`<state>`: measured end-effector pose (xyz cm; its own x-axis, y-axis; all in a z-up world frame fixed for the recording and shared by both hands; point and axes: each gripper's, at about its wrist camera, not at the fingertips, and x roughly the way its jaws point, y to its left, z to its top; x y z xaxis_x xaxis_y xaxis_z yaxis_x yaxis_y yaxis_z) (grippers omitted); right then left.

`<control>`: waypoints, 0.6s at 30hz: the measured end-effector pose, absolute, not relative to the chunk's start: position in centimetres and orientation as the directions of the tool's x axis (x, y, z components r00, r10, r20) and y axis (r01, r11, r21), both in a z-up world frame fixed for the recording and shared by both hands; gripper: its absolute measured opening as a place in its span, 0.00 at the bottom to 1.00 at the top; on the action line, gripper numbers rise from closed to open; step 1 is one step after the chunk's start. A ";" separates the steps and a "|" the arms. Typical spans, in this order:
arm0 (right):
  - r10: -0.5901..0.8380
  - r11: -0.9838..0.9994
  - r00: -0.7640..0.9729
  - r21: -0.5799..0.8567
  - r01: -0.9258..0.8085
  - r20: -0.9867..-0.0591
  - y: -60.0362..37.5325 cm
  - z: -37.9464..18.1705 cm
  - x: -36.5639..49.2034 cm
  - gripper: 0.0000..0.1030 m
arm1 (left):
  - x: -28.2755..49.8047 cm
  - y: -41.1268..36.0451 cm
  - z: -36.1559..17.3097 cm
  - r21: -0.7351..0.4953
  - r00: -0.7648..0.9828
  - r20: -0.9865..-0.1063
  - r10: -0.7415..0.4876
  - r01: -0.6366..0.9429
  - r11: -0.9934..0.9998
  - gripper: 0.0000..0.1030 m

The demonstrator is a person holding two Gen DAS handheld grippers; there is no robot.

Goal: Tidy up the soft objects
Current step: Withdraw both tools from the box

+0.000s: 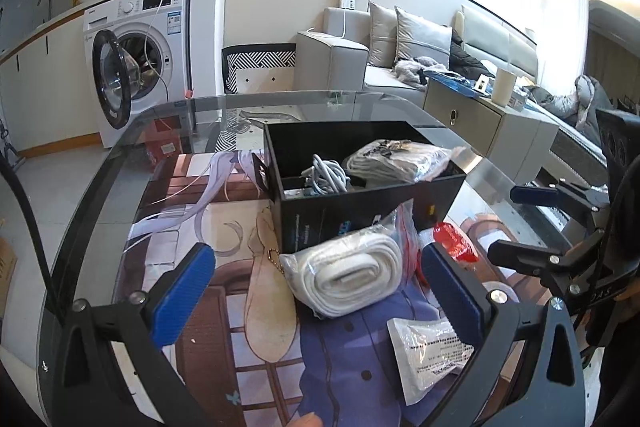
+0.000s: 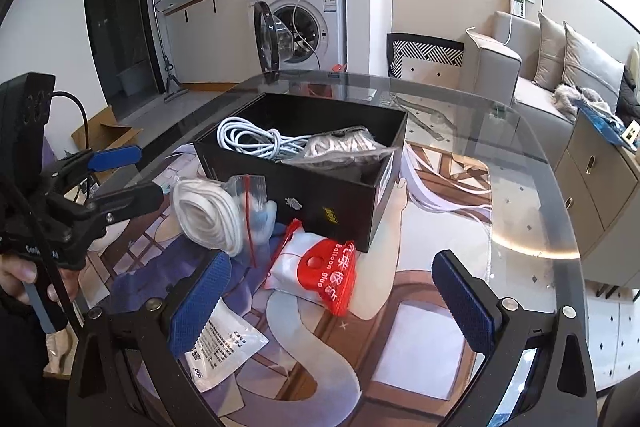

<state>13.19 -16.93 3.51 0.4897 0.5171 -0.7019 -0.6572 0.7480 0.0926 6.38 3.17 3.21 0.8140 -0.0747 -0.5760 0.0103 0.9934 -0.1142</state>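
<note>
The left gripper (image 1: 316,291) hangs over the white rope bag (image 1: 348,275), jaws wide, holding nothing. The right gripper (image 2: 328,295) hangs over the red glue packet (image 2: 324,275), jaws wide too.

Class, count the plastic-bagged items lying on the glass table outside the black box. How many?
3: the bag of rolled white cloth against the box's front, the red balloon glue packet beside it, and the flat printed pouch nearest the grippers. The box could hide others.

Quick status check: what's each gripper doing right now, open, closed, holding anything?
Left gripper: open, empty, fingers either side of the bagged white roll.
Right gripper: open, empty, above the red balloon glue packet.
</note>
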 end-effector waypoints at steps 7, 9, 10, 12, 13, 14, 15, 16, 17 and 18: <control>0.515 0.737 0.465 0.095 -0.669 -0.720 -16.8 2.9 13.1 0.99 | 6.1 2.6 2.2 -0.090 0.813 -0.578 -0.066 0.017 0.996 1.00; 0.512 0.734 0.459 0.092 -0.673 -0.726 -16.6 2.7 13.0 0.99 | 6.0 2.6 1.9 -0.083 0.811 -0.581 -0.062 0.017 0.996 1.00; 0.510 0.733 0.455 0.092 -0.674 -0.729 -16.4 2.5 13.0 0.99 | 6.1 2.6 1.8 -0.084 0.809 -0.585 -0.062 0.016 0.996 1.00; 0.511 0.729 0.449 0.093 -0.678 -0.733 -16.2 2.3 13.0 0.99 | 6.1 2.7 1.5 -0.089 0.807 -0.587 -0.066 0.017 0.996 1.00; 0.510 0.728 0.446 0.093 -0.680 -0.735 -16.2 2.1 12.9 0.99 | 6.2 2.8 1.4 -0.089 0.806 -0.588 -0.066 0.016 0.996 1.00; 0.508 0.728 0.445 0.091 -0.680 -0.737 -16.1 2.0 12.8 0.99 | 6.2 2.8 1.3 -0.089 0.805 -0.590 -0.066 0.017 0.996 1.00; 0.507 0.727 0.445 0.090 -0.680 -0.738 -16.0 1.9 12.8 0.99 | 6.2 2.8 1.2 -0.088 0.803 -0.592 -0.066 0.017 0.996 1.00; 0.507 0.727 0.442 0.091 -0.681 -0.740 -16.0 1.8 12.8 0.99 | 6.3 2.8 1.1 -0.087 0.802 -0.594 -0.066 0.017 0.996 1.00; 0.506 0.727 0.442 0.091 -0.680 -0.741 -15.9 1.8 12.8 0.99 | 6.4 2.8 1.0 -0.087 0.801 -0.595 -0.065 0.016 0.996 1.00; 0.505 0.728 0.442 0.091 -0.679 -0.741 -15.9 1.7 12.9 0.99 | 6.4 2.8 0.9 -0.086 0.800 -0.597 -0.064 0.015 0.996 1.00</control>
